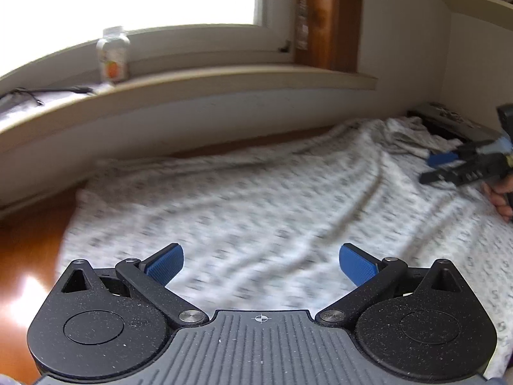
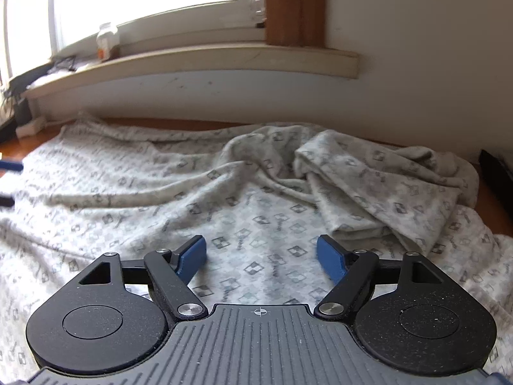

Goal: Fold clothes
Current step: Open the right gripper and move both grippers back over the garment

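Patterned grey-white garment (image 2: 198, 199) is lying spread over most of the wooden desk (image 1: 29, 243), its far edge running near the wall (image 2: 192, 96) under the windowsill (image 2: 224, 61). A bunched, folded-over part (image 2: 378, 186) is sitting at the far right of it. Bare wood is showing along the left edge and in a thin strip at the back (little free room elsewhere).

Left gripper (image 1: 261, 261) is hovering over the near part of the cloth, its blue fingers (image 1: 165, 263) standing wide apart with nothing between them. Right gripper (image 2: 260, 258) is sitting low over the cloth, fingers (image 2: 332, 256) spread wide, clamping nothing; whether the tips are touching fabric cannot be told. A hand (image 1: 500, 197) is holding it.

A small jar (image 1: 113, 54) is standing on the sill; its contents are too blurred to tell.
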The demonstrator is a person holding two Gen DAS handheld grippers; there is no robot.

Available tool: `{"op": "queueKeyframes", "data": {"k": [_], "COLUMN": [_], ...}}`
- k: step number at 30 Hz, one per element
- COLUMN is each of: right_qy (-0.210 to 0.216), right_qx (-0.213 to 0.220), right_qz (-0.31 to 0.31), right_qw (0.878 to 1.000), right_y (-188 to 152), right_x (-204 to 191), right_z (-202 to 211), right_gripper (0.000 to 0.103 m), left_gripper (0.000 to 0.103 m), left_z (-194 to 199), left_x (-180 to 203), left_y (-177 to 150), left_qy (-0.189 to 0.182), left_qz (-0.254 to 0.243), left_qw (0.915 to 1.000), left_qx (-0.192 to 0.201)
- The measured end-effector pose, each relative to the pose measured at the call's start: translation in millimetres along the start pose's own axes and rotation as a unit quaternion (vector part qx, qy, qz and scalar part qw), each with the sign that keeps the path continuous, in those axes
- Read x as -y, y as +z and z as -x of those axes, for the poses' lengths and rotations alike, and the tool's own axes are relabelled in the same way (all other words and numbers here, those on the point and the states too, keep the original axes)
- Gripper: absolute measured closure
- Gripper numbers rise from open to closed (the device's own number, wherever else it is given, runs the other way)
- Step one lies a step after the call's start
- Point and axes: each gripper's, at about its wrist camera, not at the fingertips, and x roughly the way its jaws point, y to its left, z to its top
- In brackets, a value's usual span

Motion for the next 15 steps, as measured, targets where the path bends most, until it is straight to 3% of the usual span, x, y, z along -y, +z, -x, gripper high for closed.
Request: {"op": "queueKeyframes", "data": {"k": [5,9,12,14,15], "right_qy": [0.009,0.009,0.008,0.008,0.008], "right_qx": [0.004,0.009,0.009,0.009,0.009], "right_qz": [-0.006,-0.009,-0.007,-0.008,-0.008], "right_qw": [1.000,1.000,1.000,1.000,1.000], "right_y": [0,0,0,0,0], "right_x": [2,3,2,3,3], "right_z": [1,2,2,2,2], "right_gripper": [0.025,0.022,0.022,0.022,0.022], "left_gripper": [0.000,0.002,0.009,0.031,0.034], "left_z": [3,-13,-35,-51,-57], "left_x": [-51,-102,-130,-140,-144], "left_y": [25,39,46,47,47], "left_qy": [0.041,0.064,0.069,0.075,0.079], "left_qz": [-0.010,0.010,0.021,0.021,0.022], "left_qw": [0.9991,0.9979,0.9971,0.9964,0.9959], "left_qx": [0.000,-0.008,-0.023,-0.035,-0.039]}}
